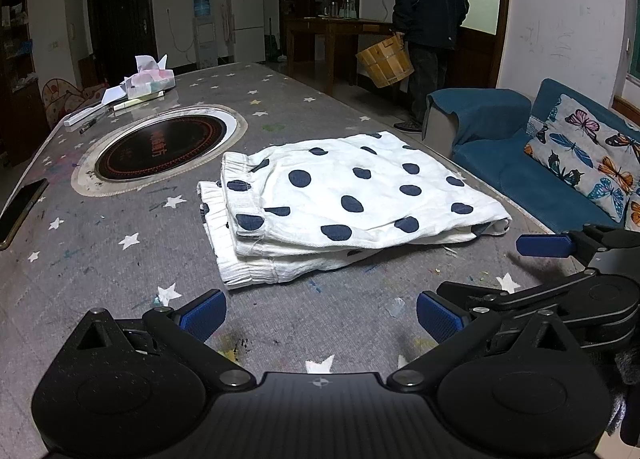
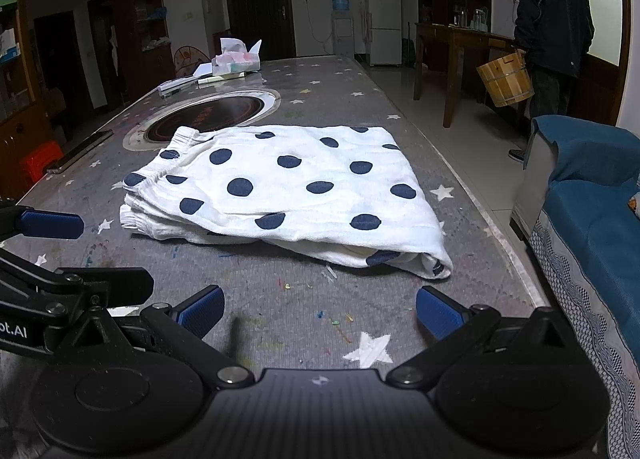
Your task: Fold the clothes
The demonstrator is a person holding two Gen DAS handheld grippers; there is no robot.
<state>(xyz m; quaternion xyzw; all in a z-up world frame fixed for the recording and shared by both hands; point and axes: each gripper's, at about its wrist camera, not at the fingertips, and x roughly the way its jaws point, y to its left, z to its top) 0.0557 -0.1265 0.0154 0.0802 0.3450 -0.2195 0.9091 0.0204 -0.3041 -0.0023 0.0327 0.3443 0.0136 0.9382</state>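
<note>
Left gripper (image 1: pixel 320 315) & right gripper (image 2: pixel 320 313) are spread wide, nothing held. Folded polka-dot garment (image 1: pixel 344 207) is seen mid-frame, untouched, on table (image 1: pixel 120 259).

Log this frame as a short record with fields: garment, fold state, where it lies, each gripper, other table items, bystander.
garment: white polka-dot garment
fold state: folded in layers, elastic waistbands stacked at one end
where it lies: star-print table, beside the round cooktop
left gripper: open, empty, short of the garment
right gripper: open, empty, short of the garment
other table items: tissue pack, phone
bystander: person holding wooden bucket
</note>
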